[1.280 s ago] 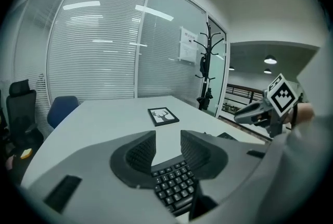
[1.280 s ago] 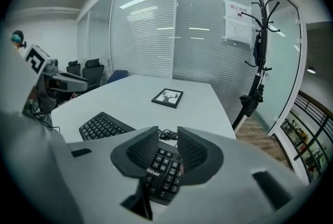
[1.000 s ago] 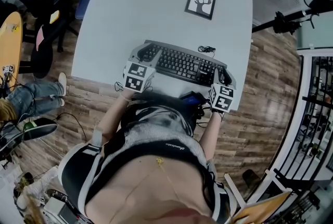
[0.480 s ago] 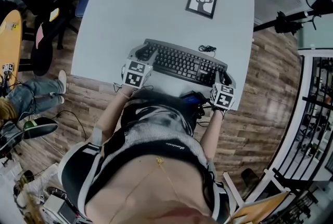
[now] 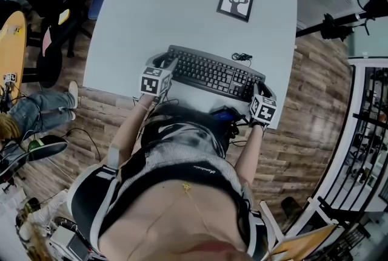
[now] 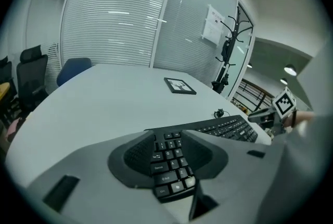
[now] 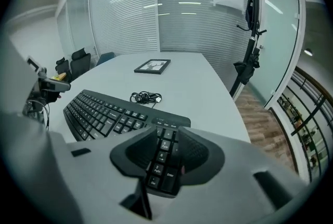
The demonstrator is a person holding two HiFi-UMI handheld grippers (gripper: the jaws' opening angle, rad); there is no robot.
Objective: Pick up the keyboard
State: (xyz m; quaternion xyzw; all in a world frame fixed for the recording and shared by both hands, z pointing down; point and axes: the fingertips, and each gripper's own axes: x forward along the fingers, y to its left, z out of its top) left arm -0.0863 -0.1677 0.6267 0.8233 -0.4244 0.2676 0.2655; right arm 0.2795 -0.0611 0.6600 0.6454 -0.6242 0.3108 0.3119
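Black keyboard point(image 5: 209, 73) below; left gripper point(image 5: 163, 65) clenched, right gripper point(image 5: 258, 91) opening empty, both tilted down.

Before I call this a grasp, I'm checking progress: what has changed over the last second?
The left gripper moved in over the left end of the keyboard, the right gripper over its right end. The right jaws have just been opening slightly, keys showing in their gap; no hold taken yet. The keyboard, framed picture and coiled cable stayed put.
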